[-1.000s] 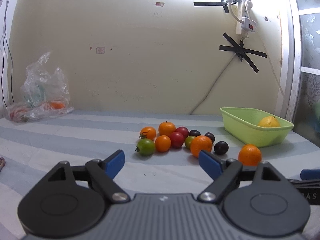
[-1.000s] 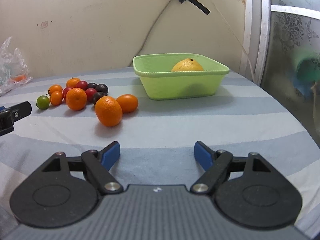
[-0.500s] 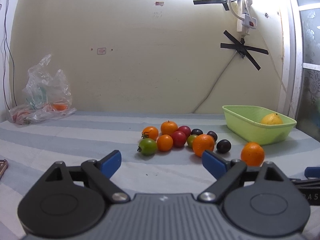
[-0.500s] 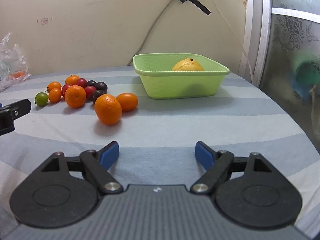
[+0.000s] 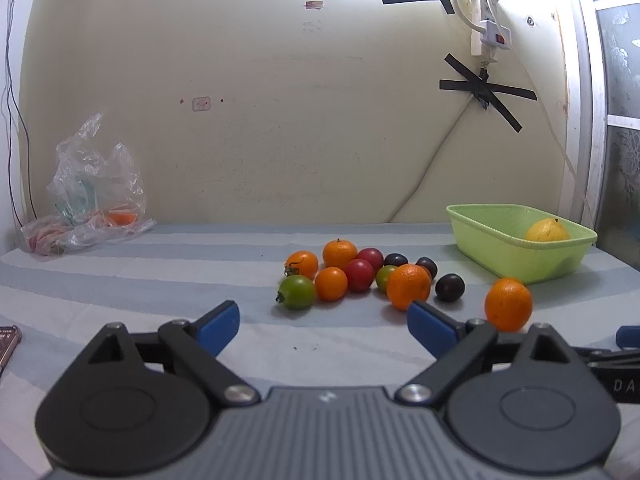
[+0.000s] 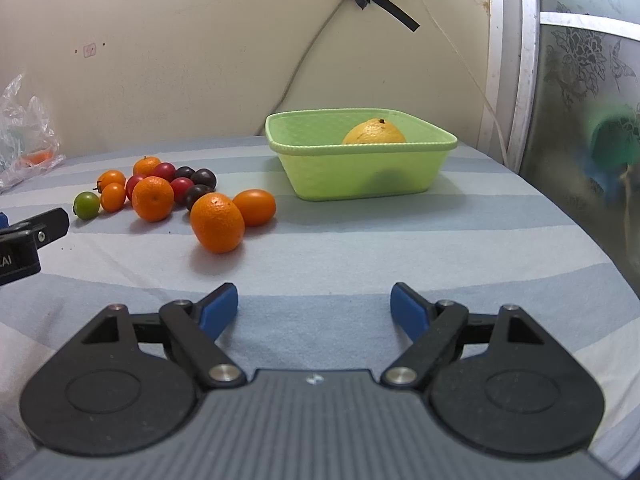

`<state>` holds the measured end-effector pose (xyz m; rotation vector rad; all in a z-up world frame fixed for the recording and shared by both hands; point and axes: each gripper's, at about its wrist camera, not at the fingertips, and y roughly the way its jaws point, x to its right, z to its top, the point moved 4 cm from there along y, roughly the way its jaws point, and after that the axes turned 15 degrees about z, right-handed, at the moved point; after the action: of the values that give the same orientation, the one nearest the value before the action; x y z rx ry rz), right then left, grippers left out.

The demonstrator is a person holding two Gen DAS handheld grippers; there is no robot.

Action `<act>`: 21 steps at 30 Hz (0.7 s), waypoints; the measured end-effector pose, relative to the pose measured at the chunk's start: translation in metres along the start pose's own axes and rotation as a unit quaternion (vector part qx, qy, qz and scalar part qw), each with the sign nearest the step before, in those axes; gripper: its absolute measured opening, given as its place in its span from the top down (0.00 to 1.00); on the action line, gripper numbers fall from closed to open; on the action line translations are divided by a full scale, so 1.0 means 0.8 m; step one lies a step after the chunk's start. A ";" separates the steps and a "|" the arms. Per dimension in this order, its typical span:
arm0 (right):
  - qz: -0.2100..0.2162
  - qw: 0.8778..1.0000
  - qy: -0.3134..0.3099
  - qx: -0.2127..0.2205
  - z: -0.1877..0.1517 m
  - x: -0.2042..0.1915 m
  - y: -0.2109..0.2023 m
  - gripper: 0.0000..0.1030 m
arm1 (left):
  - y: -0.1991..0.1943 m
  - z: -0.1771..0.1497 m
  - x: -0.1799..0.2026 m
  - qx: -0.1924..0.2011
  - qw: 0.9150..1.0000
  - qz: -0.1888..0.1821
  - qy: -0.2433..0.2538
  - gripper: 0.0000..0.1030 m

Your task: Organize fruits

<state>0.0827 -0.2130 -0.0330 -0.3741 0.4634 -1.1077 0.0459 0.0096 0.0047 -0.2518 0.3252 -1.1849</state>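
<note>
Left hand-held gripper (image 5: 323, 322) opening, empty; fruit cluster (image 5: 352, 276) just ahead.

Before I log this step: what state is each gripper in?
Left gripper: jaws opening, nothing between them.
Right gripper: open, holding nothing.

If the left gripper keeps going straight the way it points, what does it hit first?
Probably the striped cloth. The left gripper, jaws opening and empty, tilts down at bare cloth short of the fruit. Skimming on, it would likely meet the green tomato or small orange first; depth is unclear.
</note>
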 end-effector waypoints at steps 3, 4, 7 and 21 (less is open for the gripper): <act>0.000 1.000 0.000 0.000 0.000 0.000 0.000 0.17 | 0.000 0.000 0.001 0.001 1.000 0.000 0.003 0.07; 0.000 1.000 0.000 0.000 0.000 0.000 0.000 0.17 | 0.000 0.000 0.001 0.001 1.000 0.000 0.003 0.07; 0.000 1.000 0.000 0.000 0.000 0.000 0.000 0.17 | -0.001 -0.001 0.003 0.000 1.000 0.000 0.006 0.06; 0.003 1.000 0.002 0.009 0.000 0.002 -0.002 0.17 | -0.004 0.000 0.005 0.009 1.000 -0.004 0.012 0.00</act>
<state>0.0820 -0.2149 -0.0322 -0.3555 0.4571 -1.1066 0.0444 0.0049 0.0050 -0.2223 0.3349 -1.1986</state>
